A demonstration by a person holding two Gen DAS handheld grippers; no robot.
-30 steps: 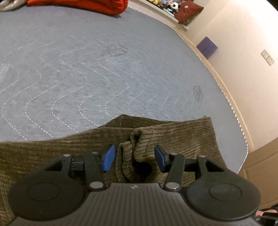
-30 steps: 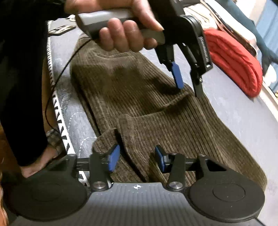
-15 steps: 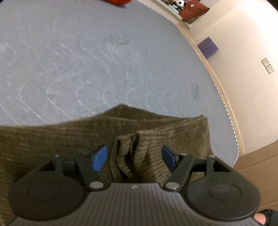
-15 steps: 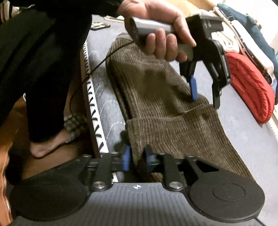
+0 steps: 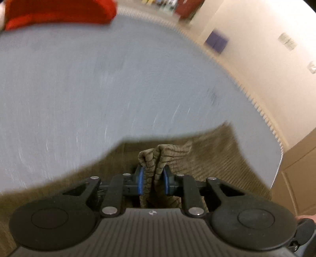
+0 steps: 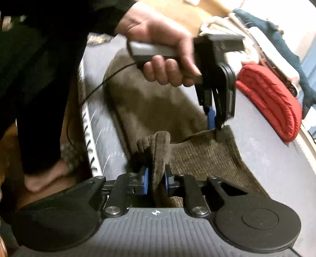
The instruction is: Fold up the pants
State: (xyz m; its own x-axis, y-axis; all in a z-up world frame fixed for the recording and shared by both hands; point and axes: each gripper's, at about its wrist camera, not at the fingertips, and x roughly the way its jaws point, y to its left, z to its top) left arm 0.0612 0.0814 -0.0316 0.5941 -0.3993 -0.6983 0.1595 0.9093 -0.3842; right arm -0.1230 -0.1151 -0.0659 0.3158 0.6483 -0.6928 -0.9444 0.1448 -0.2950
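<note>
The brown corduroy pants point(image 6: 150, 102) lie along the near edge of the grey bed. My left gripper point(image 5: 152, 179) is shut on a bunched fold of the pants point(image 5: 164, 156) and lifts it off the bed. It also shows in the right wrist view point(image 6: 214, 124), held by a hand, pinching the far corner of the raised edge. My right gripper point(image 6: 156, 179) is shut on another bunch of the same edge point(image 6: 158, 150). The fabric between the two grippers point(image 6: 201, 156) is raised and stretched.
The grey quilted bed point(image 5: 98, 85) spreads out beyond the pants. A red folded quilt point(image 6: 270, 102) lies at the far side, also in the left wrist view point(image 5: 59, 13). The person's legs and foot point(image 6: 45, 174) stand beside the bed edge. A wall and a purple box point(image 5: 216, 42) lie beyond.
My left gripper has closed on the pants fold and lifted it. My right gripper, shut half a second ago, has raised its bunch of fabric too. Both views blur from motion.
</note>
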